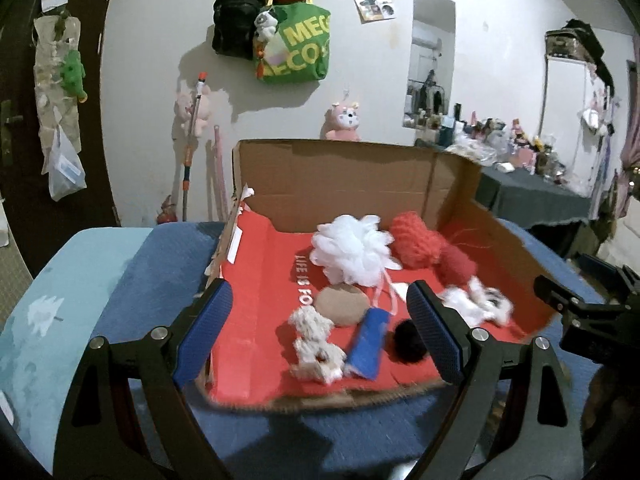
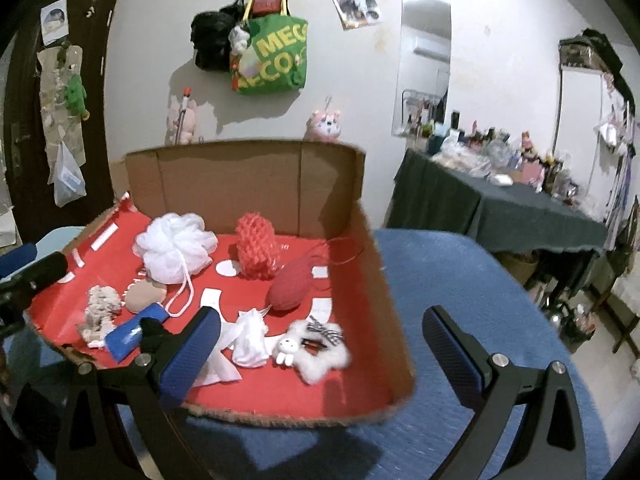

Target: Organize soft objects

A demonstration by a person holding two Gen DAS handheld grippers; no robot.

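The near edge of the box (image 1: 440, 168) was smeared by motion in both views, and its print read only "LIFE IS FO" before the brown pad (image 1: 341, 305) covered the rest. A black ball (image 1: 408, 338) sat half hidden behind the right finger of the left hand-held gripper (image 1: 320, 332); in the right wrist view it was barely told apart from the black frame in front of it. The white furry toy (image 2: 316, 348) was blurred in the left view, clearer in the right.

The box lay open on a blue cover (image 1: 168, 256), its tall back wall away from the cameras. All the soft things lay on its red floor. Against the back wall sat the white pouf (image 1: 354, 250) and, beside it, the red mesh roll (image 1: 416, 238), with a darker red knit piece (image 1: 458, 266) nearer the box's right wall. Toward the box's near edge lay the cream rope toy (image 1: 314, 346) and the blue bar (image 1: 370, 342), its long axis running from the near edge back toward the pouf. A white cloth (image 2: 250, 340) lay crumpled beside the furry toy.

The left hand-held gripper hung over the box's near-left corner, jaws wide apart and empty. The right hand-held gripper (image 2: 320, 354) stood spread and empty too, its left finger over the box's near edge, its right finger over the cover outside the box's right wall.
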